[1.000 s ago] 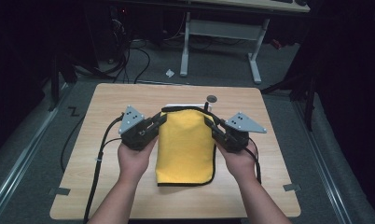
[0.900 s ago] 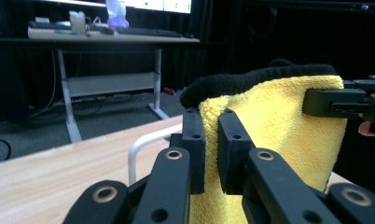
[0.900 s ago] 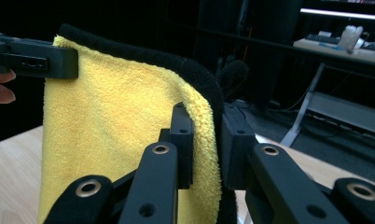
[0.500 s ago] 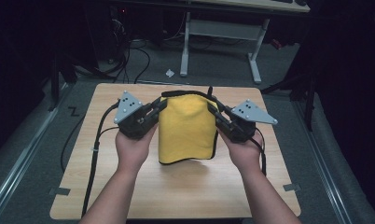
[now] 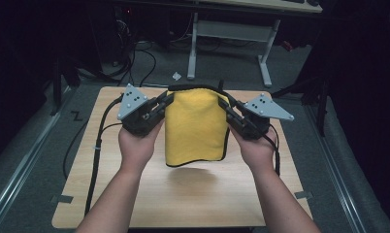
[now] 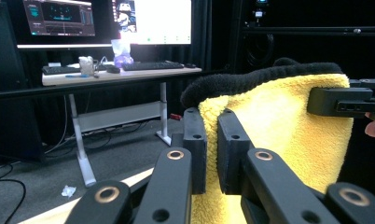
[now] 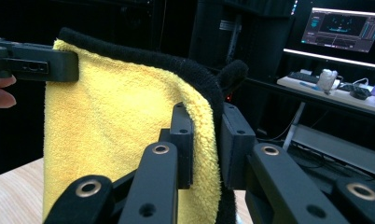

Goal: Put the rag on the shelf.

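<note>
we have the yellow towel (image 5: 195, 128) lifted clear of the wooden table (image 5: 183, 194), hanging between the two grippers above the far half of the top, its shadow on the bare wood below. the left gripper (image 5: 165, 103) is clamped on the towel's upper left corner and the right gripper (image 5: 225, 106) on the upper right corner; in each gripper view the black jaws are pressed together with pile squeezed between them.

to do this step well, we judge we should keep both hands level and the top edge stretched just enough that the cloth hangs flat, and not pull the corners so far apart that the pile slips out of the jaws. wherever it goes next, letting the near hem touch the table first and laying the rest down slowly should avoid bunching.

the towel is a thick, fluffy microfibre, bright yellow on the side facing us with a black edge binding. the far side looks black where it rolls over the top edge, though the dim room makes that hard to confirm. it hangs in one smooth panel with a slightly curved lower hem.
</note>
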Action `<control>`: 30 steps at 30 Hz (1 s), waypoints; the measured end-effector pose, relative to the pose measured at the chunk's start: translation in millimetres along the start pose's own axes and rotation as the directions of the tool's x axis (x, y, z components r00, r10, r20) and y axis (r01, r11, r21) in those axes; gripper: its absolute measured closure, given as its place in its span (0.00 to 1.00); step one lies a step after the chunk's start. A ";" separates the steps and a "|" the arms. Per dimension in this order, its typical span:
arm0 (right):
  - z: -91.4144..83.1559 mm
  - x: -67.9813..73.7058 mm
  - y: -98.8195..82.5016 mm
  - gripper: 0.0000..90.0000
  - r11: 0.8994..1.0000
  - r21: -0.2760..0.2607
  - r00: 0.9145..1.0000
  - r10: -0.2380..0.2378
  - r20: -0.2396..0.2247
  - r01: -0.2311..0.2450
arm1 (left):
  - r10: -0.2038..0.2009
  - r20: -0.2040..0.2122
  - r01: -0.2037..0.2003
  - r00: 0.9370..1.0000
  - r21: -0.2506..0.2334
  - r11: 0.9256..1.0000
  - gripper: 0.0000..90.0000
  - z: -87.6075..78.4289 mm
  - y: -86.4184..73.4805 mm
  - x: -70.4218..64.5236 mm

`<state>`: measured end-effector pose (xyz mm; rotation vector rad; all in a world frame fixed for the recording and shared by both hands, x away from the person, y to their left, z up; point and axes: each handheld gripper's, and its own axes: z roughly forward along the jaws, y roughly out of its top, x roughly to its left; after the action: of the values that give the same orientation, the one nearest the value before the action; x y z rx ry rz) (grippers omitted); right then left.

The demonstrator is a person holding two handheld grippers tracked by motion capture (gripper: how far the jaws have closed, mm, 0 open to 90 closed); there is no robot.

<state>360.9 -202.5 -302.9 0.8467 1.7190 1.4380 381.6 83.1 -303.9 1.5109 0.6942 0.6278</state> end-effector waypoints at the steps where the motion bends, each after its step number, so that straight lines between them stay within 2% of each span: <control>1: 0.1 -0.6 1.0 0.87 1.000 -0.001 1.000 -0.002 0.001 0.002 | -0.002 -0.003 0.002 1.000 0.002 1.000 0.93 1.3 1.5 0.6; 4: 1.9 -3.3 7.0 0.87 1.000 -0.005 1.000 -0.009 0.011 0.010 | -0.013 0.000 0.013 1.000 0.010 1.000 0.93 8.5 7.4 4.1; 8: 9.2 -13.0 15.8 0.87 1.000 0.001 1.000 -0.004 0.026 0.004 | -0.007 0.003 0.007 1.000 0.007 1.000 0.93 20.4 14.1 8.3; 17: 35.2 -39.6 21.9 0.87 0.999 0.016 0.999 0.044 0.022 -0.045 | -0.004 -0.013 0.005 1.000 0.035 0.999 0.93 52.2 23.9 31.3; 26: 72.4 -63.6 15.1 0.87 0.998 0.043 0.999 0.053 0.004 -0.053 | 0.009 -0.023 -0.007 1.000 0.077 0.997 0.92 85.0 16.6 61.3; 28: 80.6 -68.6 12.1 0.87 0.997 0.053 0.998 0.061 -0.001 -0.060 | -0.008 -0.030 0.011 1.000 0.099 0.995 0.92 92.2 13.8 67.9; 30: 90.9 -73.4 7.5 0.87 0.996 0.072 0.999 0.054 -0.005 -0.053 | 0.010 -0.043 -0.004 0.999 0.124 0.992 0.92 100.0 10.4 72.1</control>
<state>476.9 -217.4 -296.8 0.9338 1.7746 1.4223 504.5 70.1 -300.4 1.6187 0.7733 0.6342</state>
